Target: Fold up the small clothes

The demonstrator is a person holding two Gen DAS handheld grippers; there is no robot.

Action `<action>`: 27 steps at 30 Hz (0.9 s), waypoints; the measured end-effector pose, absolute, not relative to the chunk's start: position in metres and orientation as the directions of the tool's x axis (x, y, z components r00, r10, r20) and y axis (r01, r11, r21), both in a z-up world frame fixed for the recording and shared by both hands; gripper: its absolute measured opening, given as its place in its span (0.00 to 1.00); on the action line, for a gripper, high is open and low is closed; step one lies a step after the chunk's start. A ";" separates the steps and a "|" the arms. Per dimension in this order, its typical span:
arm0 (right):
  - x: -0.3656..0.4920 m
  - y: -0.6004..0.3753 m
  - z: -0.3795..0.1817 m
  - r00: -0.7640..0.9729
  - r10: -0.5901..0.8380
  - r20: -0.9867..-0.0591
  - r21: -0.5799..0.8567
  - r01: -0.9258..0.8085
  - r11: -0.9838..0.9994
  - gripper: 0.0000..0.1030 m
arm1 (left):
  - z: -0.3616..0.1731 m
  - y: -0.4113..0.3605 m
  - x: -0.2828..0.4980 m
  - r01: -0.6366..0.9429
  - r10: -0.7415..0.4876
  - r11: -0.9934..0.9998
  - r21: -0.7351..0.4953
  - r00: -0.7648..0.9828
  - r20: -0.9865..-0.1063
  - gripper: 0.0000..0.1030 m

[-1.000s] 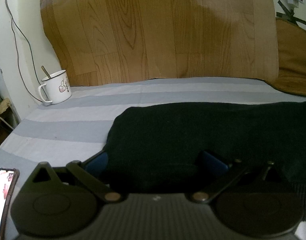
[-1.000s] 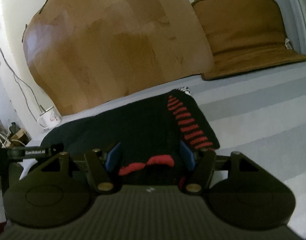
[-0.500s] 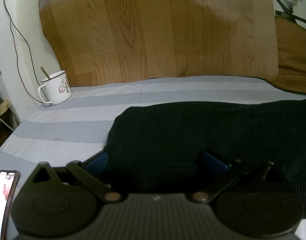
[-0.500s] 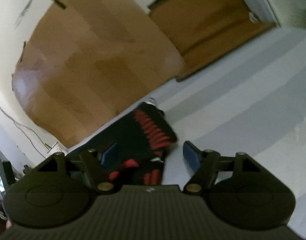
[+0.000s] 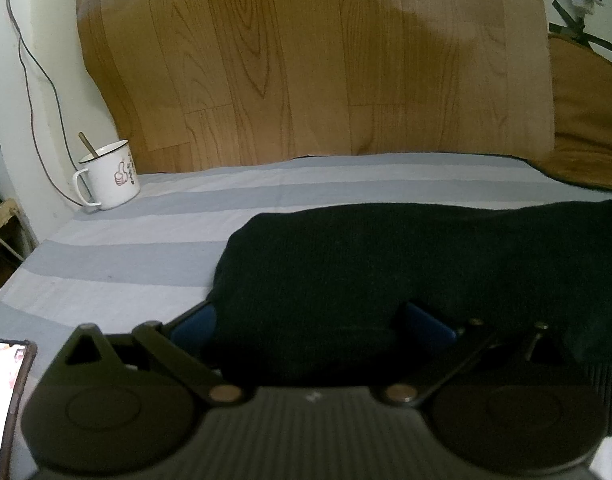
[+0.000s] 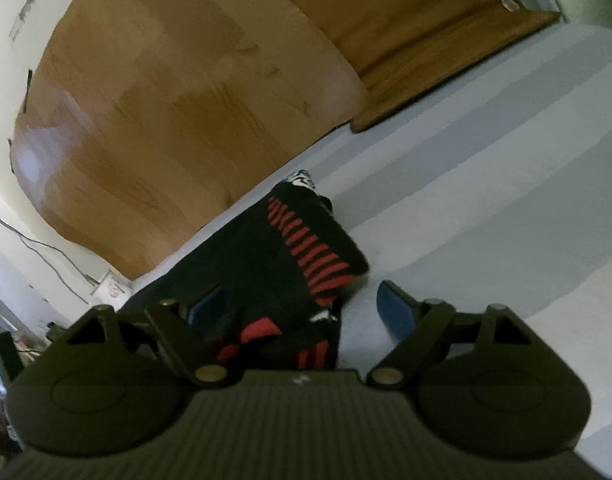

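Note:
A black knitted garment (image 5: 406, 264) lies folded on the grey striped bed sheet (image 5: 145, 248). In the right wrist view its right end (image 6: 297, 248) shows red stripes and a white patch at the far tip. My left gripper (image 5: 310, 320) is open, low over the garment's near left edge, with cloth between its blue pads. My right gripper (image 6: 301, 304) is open and tilted; its left pad (image 6: 203, 308) is over the cloth and its right pad (image 6: 394, 308) is over bare sheet beside the garment's right edge.
A white enamel mug (image 5: 109, 180) with a spoon stands at the far left of the bed by the wall. A wood-pattern board (image 5: 306, 60) leans behind the bed. A brown cushion (image 6: 426, 40) lies at the far right. A phone (image 5: 5, 392) lies at the near left edge.
My right gripper has opened wider, tilted and shifted right, so its right pad is now off the garment over bare sheet. The left gripper has stayed still.

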State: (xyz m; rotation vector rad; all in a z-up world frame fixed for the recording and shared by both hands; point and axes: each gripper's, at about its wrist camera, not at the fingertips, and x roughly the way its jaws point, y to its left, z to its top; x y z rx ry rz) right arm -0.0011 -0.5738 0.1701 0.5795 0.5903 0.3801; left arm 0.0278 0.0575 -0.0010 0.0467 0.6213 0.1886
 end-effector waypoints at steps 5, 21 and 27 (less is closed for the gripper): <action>0.007 -0.558 0.170 0.742 0.523 -0.420 0.591 -0.215 0.778 0.83 | -0.002 0.058 0.028 -0.159 0.184 0.983 0.094 0.799 -0.573 1.00; 0.016 -0.545 0.169 0.718 0.530 -0.451 0.611 -0.185 0.770 0.50 | -0.003 0.061 0.028 -0.156 0.173 0.985 0.079 0.803 -0.571 1.00; -0.005 -0.532 0.195 0.746 0.526 -0.407 0.536 -0.271 0.799 0.27 | -0.003 0.061 0.029 -0.155 0.171 0.985 0.078 0.803 -0.571 1.00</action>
